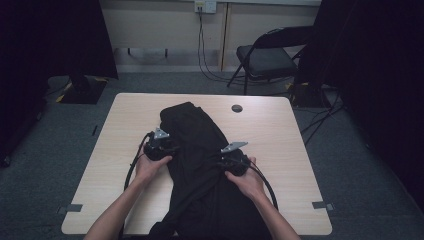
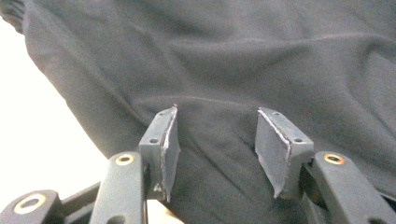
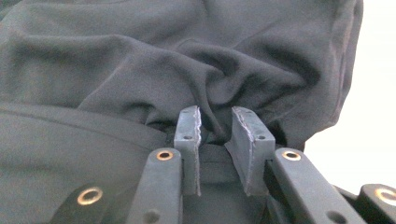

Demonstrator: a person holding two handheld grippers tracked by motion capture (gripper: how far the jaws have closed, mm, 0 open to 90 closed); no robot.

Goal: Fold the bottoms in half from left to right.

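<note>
A black garment (image 1: 200,150) lay crumpled along the middle of a pale wooden table (image 1: 280,150), its near end spilling over the edge closest to the person. Two bare forearms came in from below, each hand holding a gripper against the cloth — the left gripper (image 1: 159,148) at the garment's left edge, the right gripper (image 1: 234,161) on its right half, the two well apart.

In the left gripper view, the fingers (image 2: 170,144) stood apart over a smooth stretch of fabric (image 2: 224,70), nothing pinched between them, with bare table (image 2: 42,140) bright at the left.

In the right gripper view, the fingers (image 3: 189,135) stood close together — a ridge of bunched cloth (image 3: 215,84) rose into the narrow gap, though whether the pads pressed it could not be told.

A small dark round cap (image 1: 237,108) sat in the tabletop near the far edge. Beyond the table stood a dark folding chair (image 1: 267,57), with cables (image 1: 205,60) hanging down the wall behind.
</note>
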